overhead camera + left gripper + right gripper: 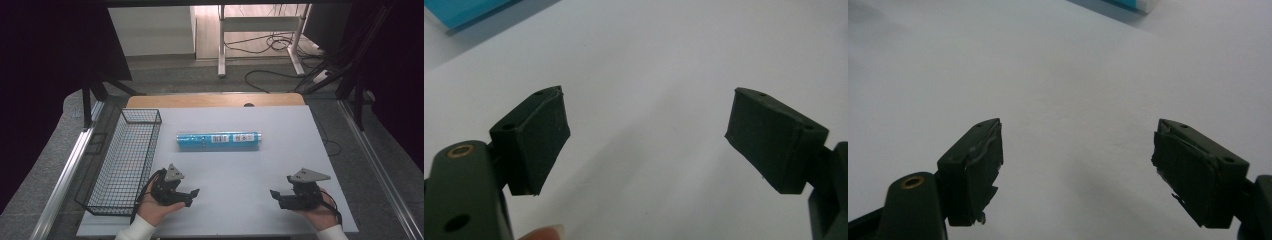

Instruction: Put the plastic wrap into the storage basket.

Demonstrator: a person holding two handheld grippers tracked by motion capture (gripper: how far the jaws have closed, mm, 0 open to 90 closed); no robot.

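White tabletop [225, 170], cabled floor behind; I see blue roll [219, 140] centre, wire basket [125, 160] left; left gripper [192, 196] and right gripper [276, 196] both spread, empty.

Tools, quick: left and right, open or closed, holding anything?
Left tool: open, holding nothing, above the bare white table.
Right tool: open, holding nothing, also over the bare table.
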